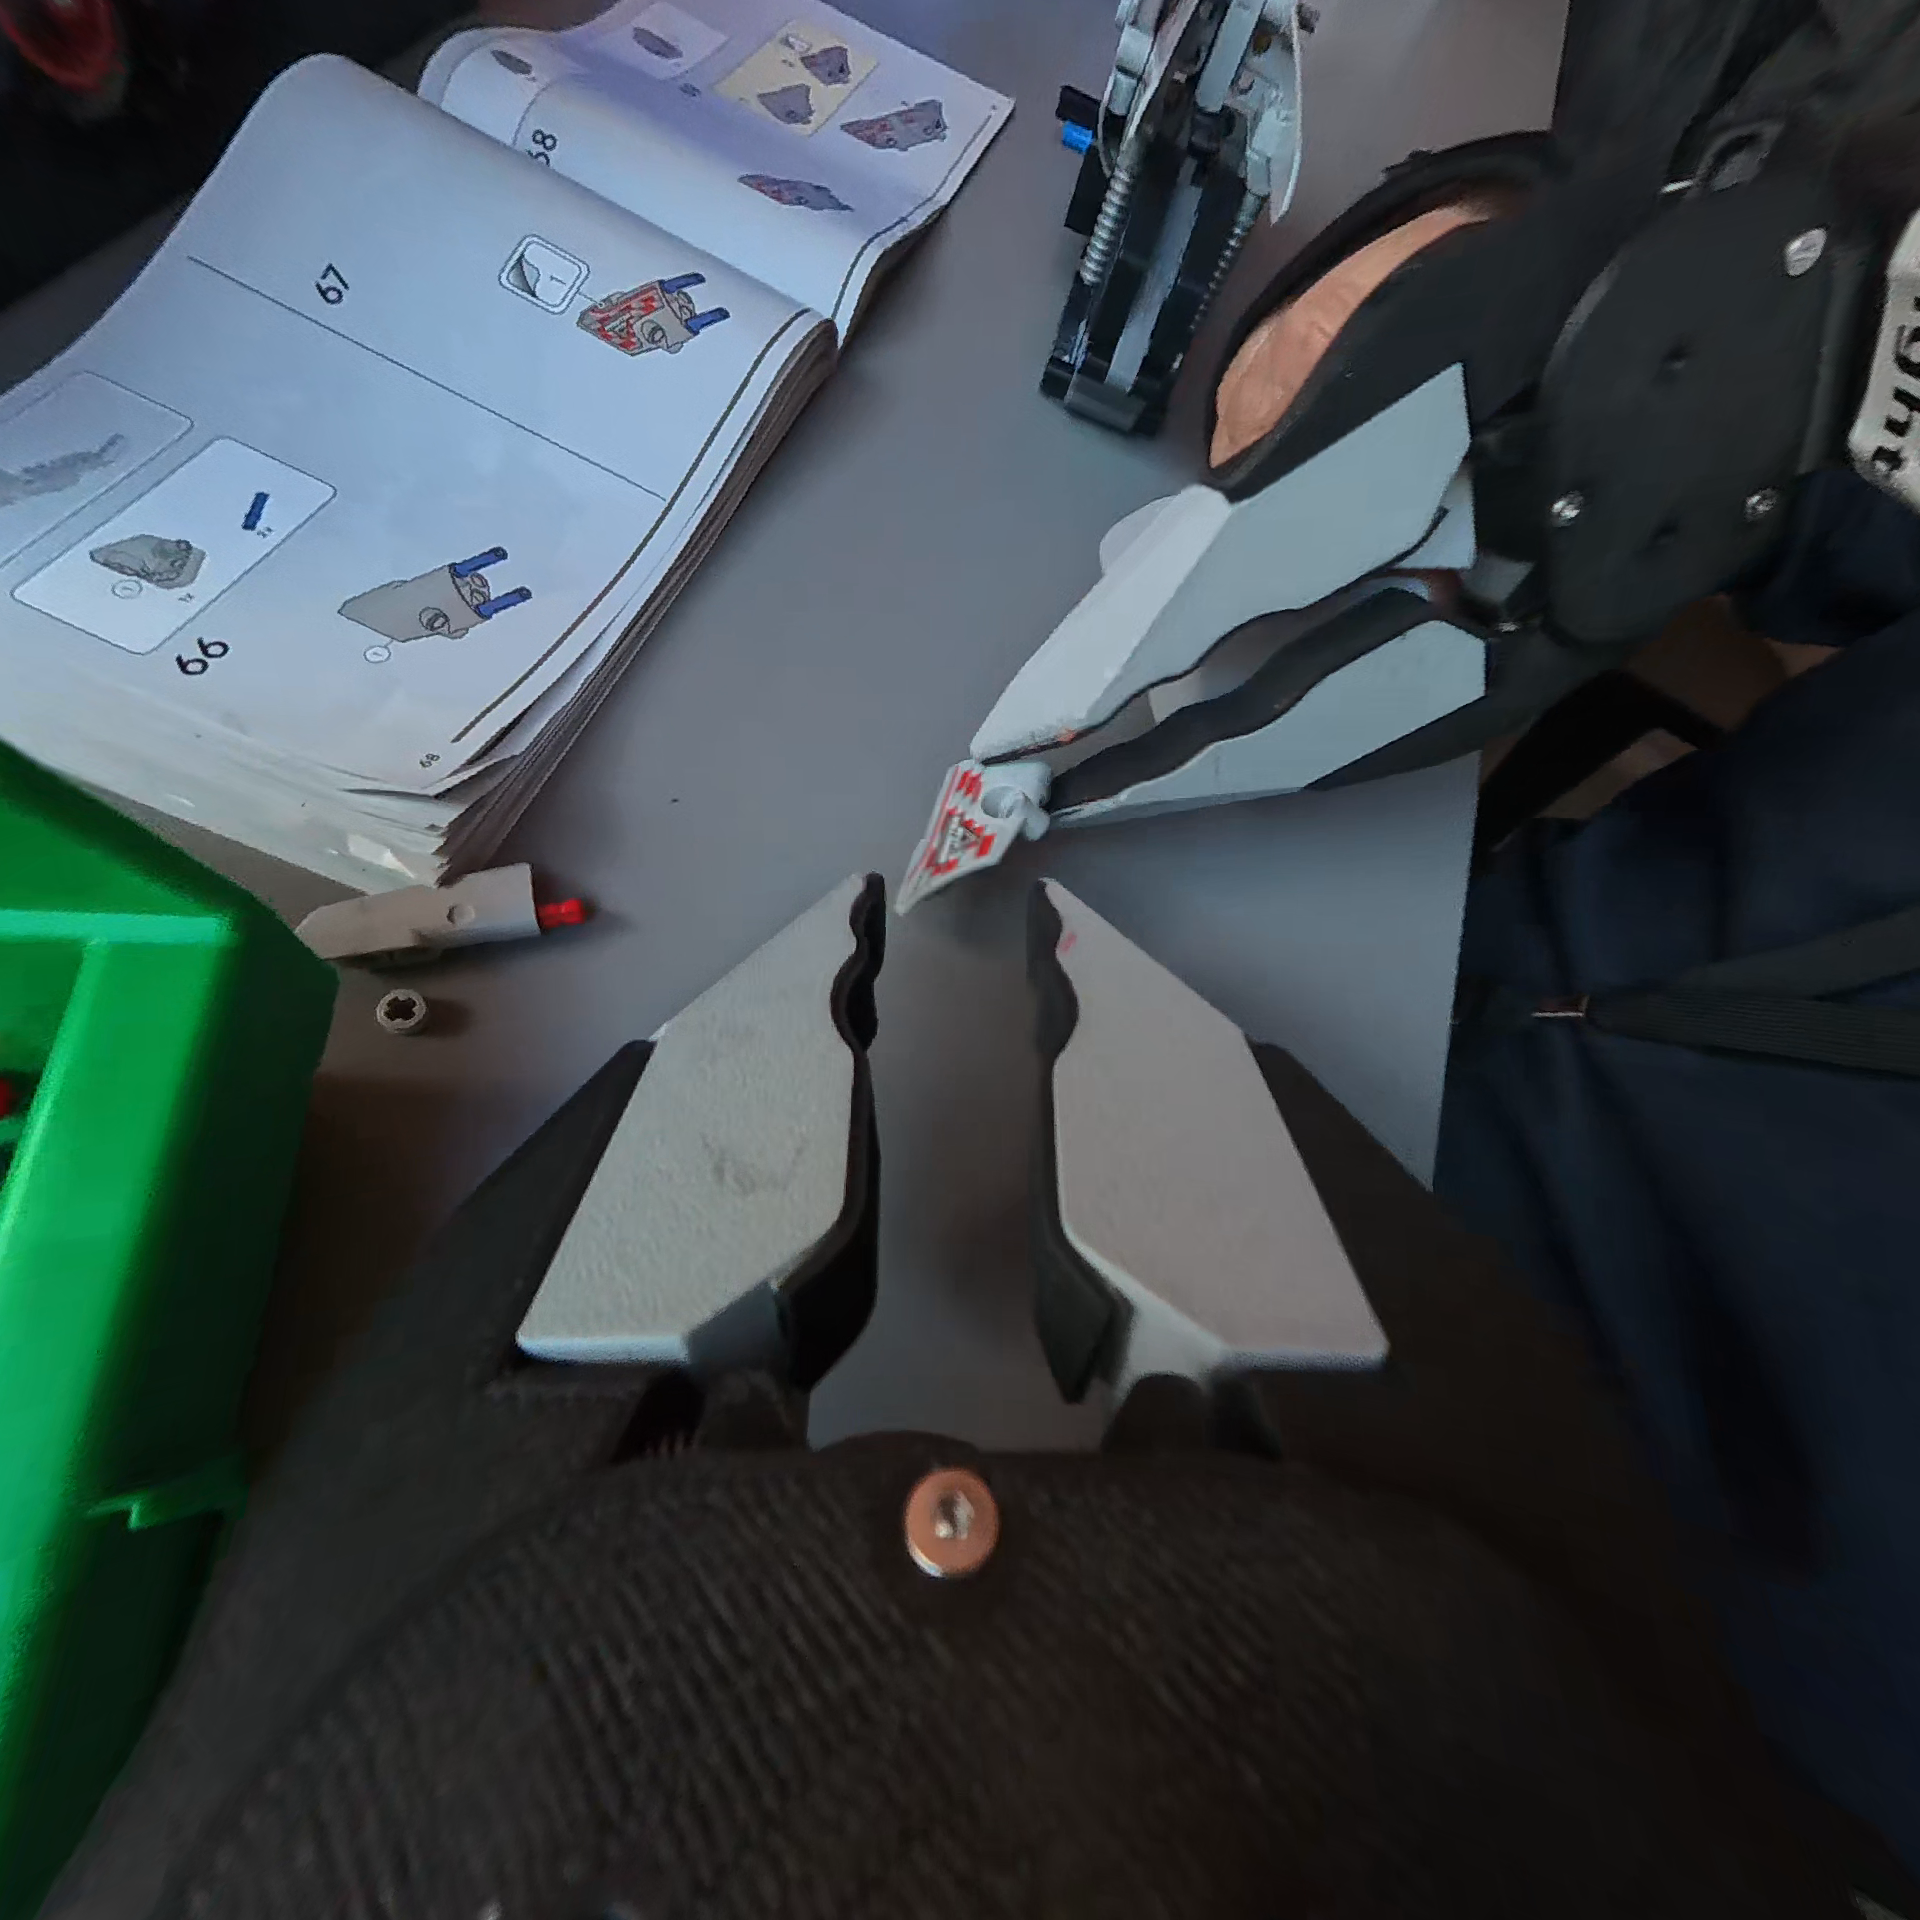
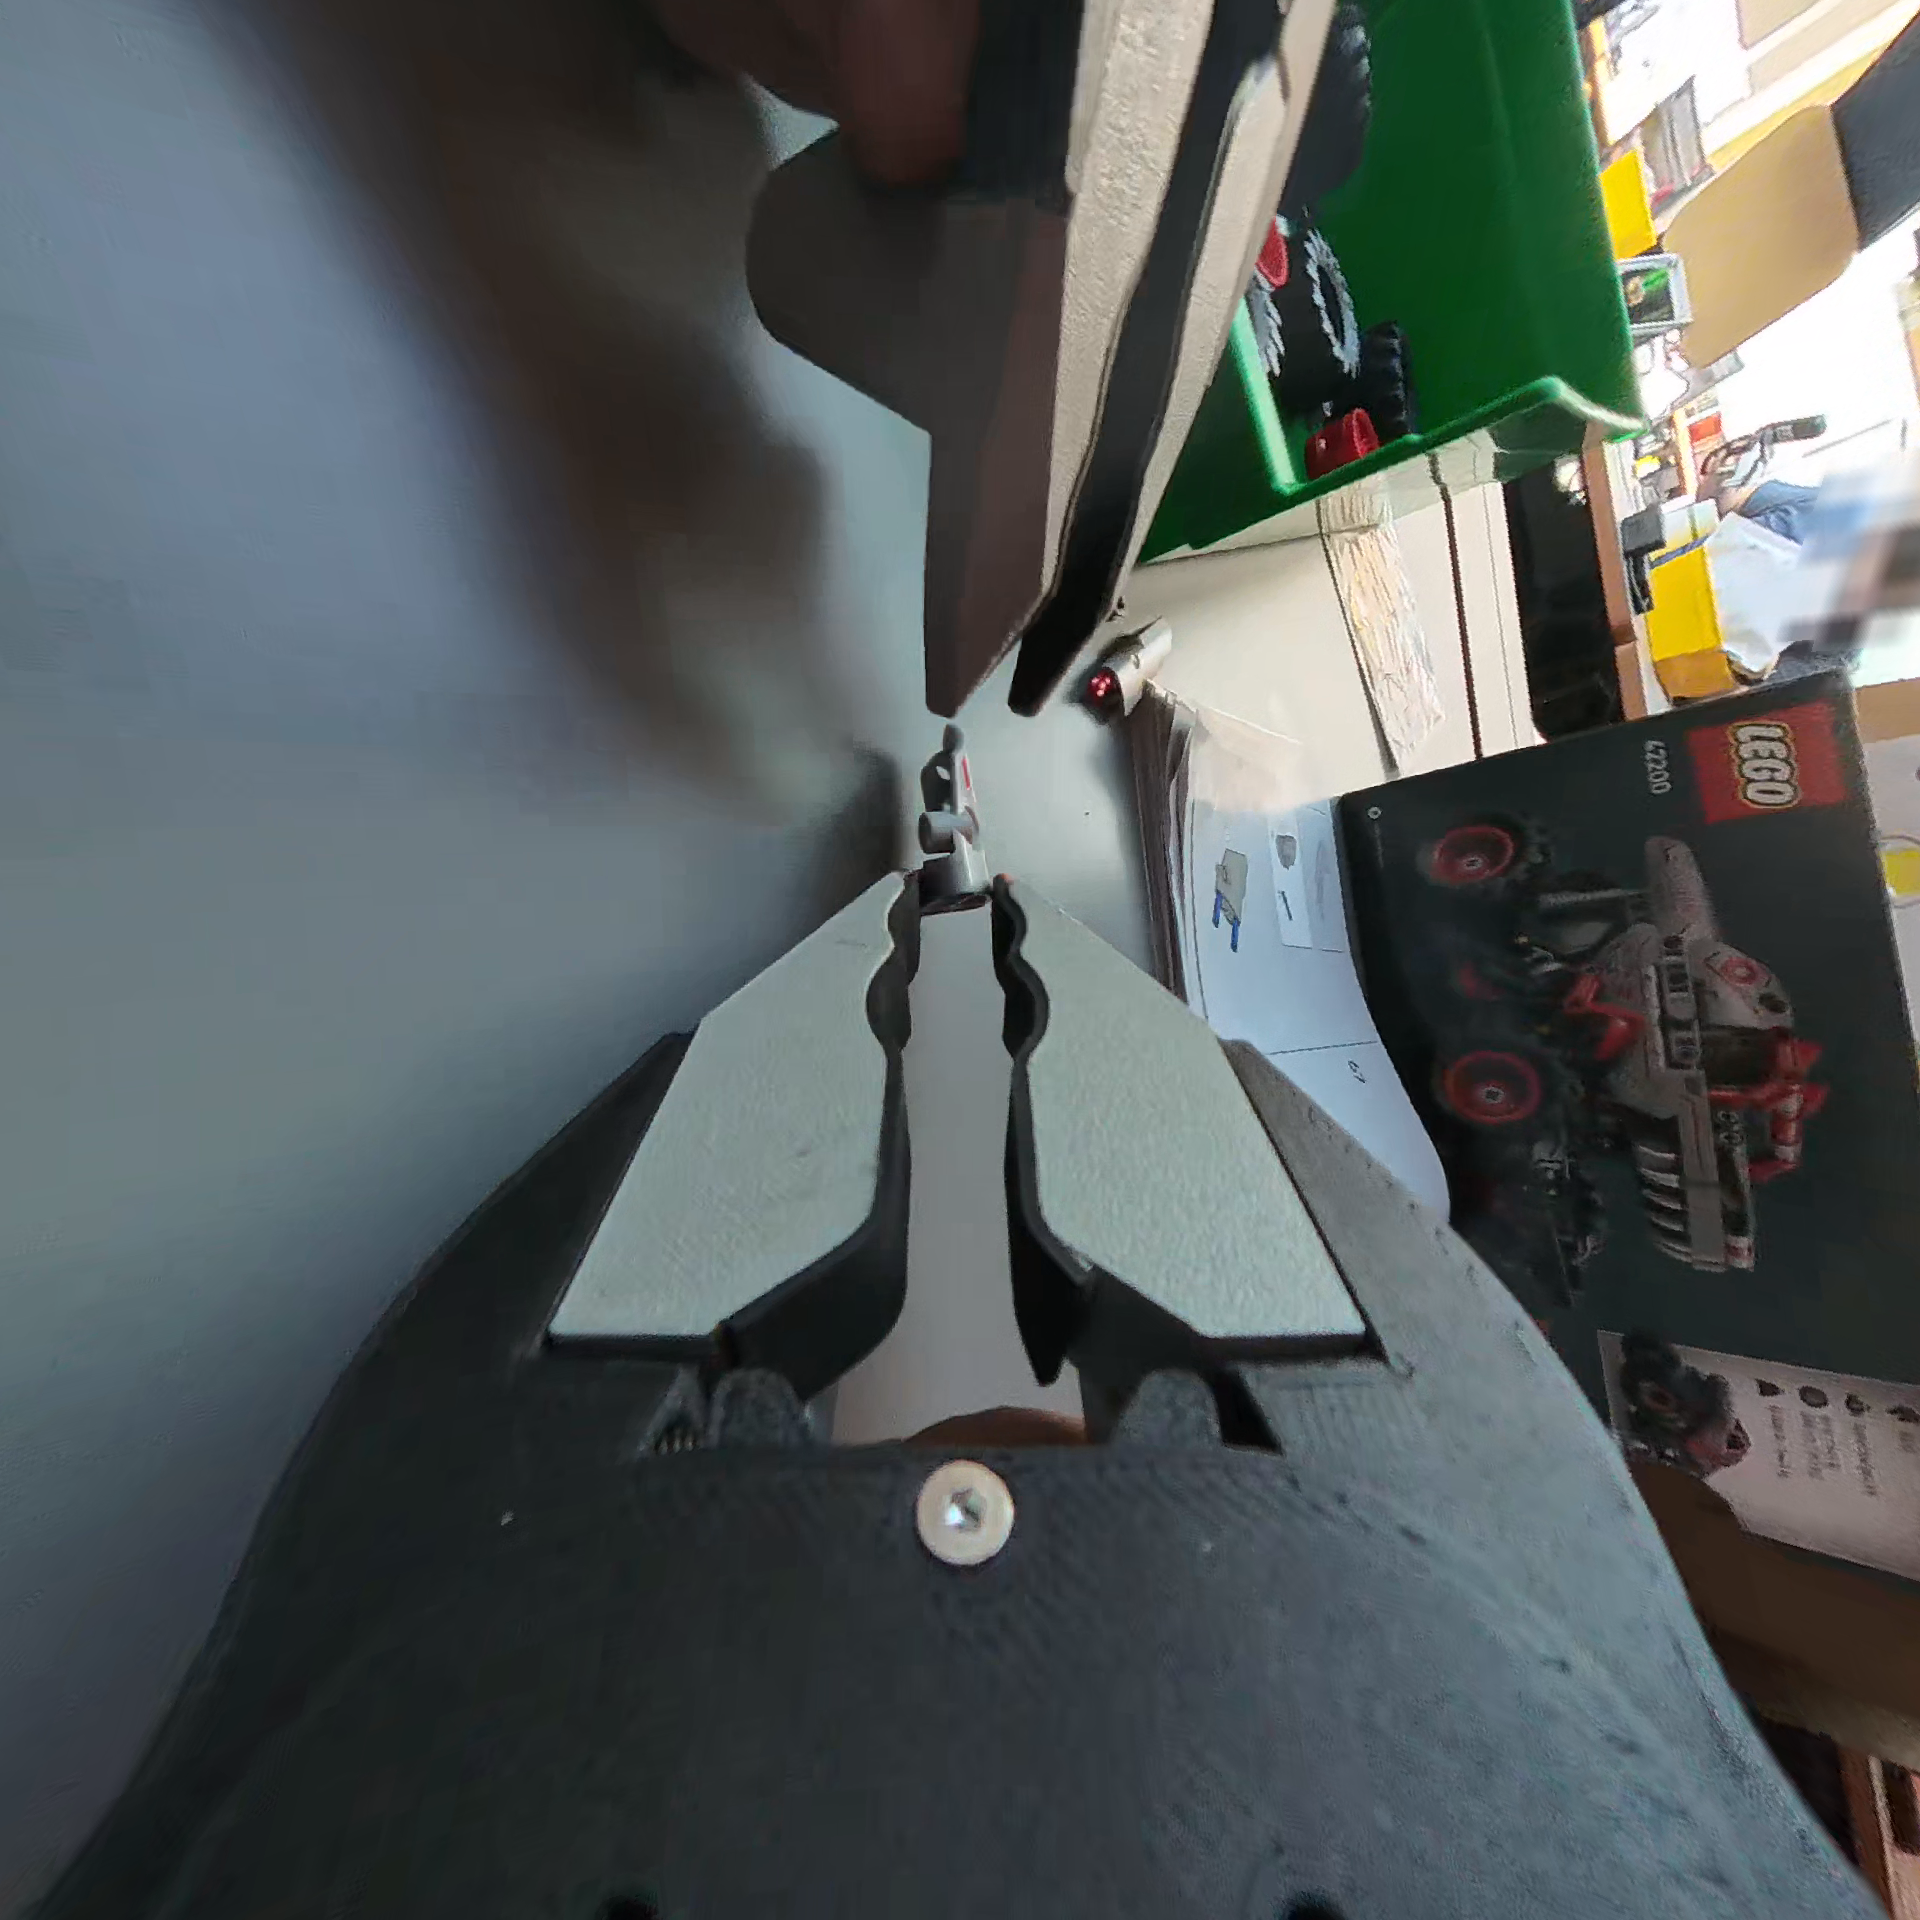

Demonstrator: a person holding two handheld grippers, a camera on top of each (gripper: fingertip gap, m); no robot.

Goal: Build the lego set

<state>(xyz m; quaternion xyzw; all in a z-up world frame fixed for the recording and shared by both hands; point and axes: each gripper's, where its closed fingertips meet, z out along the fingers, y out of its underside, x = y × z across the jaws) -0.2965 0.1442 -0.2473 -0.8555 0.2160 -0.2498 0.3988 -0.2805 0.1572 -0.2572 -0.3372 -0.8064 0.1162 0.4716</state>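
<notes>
My right gripper (image 1: pixel 1039 795) is shut on a small grey panel piece with a red-and-white sticker (image 1: pixel 961 831), holding it above the grey table. The same piece shows edge-on at my right fingertips (image 2: pixel 951 831) in the right wrist view. My left gripper (image 1: pixel 956 914) is open and empty, its tips just below the panel's pointed end; it appears from above in the right wrist view (image 2: pixel 987 696). A second grey panel with a red pin (image 1: pixel 436 914) lies on the table beside the open instruction booklet (image 1: pixel 416 447). A small grey bush (image 1: pixel 403 1013) lies below it.
A green parts bin (image 1: pixel 125 1195) stands at the left, holding black and red pieces (image 2: pixel 1340 436). A partly built model with springs (image 1: pixel 1164 229) stands at the back. The set's box (image 2: pixel 1621 997) lies past the booklet. The table edge and a person's dark clothing (image 1: pixel 1662 1143) are at the right. Only a small space, under 4 cm, lies between the two pairs of fingers. The small grey bush (image 1: pixel 403 1013) is about 9 cm from my left fingertips.
</notes>
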